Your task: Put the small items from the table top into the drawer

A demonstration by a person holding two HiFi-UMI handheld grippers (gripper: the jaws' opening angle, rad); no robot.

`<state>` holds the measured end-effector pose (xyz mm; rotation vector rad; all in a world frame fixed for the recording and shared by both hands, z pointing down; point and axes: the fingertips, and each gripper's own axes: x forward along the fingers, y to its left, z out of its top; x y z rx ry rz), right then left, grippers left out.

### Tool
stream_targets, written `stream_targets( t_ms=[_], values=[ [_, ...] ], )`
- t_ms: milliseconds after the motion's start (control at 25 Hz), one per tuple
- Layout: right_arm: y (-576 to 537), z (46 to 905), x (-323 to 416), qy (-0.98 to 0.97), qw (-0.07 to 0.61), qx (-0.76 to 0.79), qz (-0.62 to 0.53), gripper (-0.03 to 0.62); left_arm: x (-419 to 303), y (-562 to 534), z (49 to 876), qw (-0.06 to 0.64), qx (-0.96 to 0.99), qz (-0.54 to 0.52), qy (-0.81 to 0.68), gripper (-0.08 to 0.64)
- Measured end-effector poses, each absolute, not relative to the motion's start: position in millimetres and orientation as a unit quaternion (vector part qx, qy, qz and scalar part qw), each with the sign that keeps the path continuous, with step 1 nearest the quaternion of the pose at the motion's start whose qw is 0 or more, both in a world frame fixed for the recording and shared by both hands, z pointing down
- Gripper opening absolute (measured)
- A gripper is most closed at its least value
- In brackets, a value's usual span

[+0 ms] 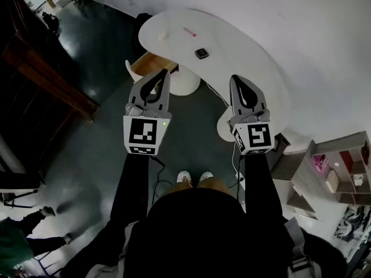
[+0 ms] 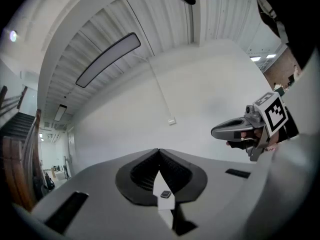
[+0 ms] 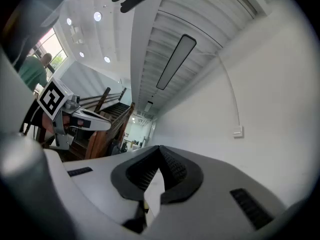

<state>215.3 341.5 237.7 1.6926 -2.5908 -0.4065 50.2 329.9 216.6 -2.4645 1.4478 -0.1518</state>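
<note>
A white curved table [image 1: 243, 51] stands ahead of me, against the wall. Lying on it are a small dark square item [image 1: 202, 53], a thin red stick [image 1: 189, 32] and a tiny white piece [image 1: 164, 37]. Under the table's left end a drawer [image 1: 152, 63] stands open, showing a wooden inside. My left gripper [image 1: 164, 72] is held level in the air short of the table, shut and empty. My right gripper [image 1: 235, 80] hangs beside it, likewise shut with nothing in it. In the left gripper view the jaws [image 2: 159, 152] meet, with the dark item [image 2: 166, 194] showing below them.
The table's white pedestal [image 1: 185, 81] stands on the dark floor, with a cable [image 1: 223, 100] trailing beside it. Dark wooden stairs [image 1: 46, 80] run along the left. A shelf unit [image 1: 333, 175] with oddments is at the right. A person [image 1: 17, 242] stands at lower left.
</note>
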Motion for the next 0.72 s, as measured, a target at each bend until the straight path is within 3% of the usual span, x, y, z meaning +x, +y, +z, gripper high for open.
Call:
stream_targets(
  t_ms=[720],
  values=[
    [352.3,235.2,204.2,-0.829,0.009,0.540,-0.142,0.026,41.5,343.0,217.8,0.140,-0.854,-0.052,0.499,0.015]
  ],
)
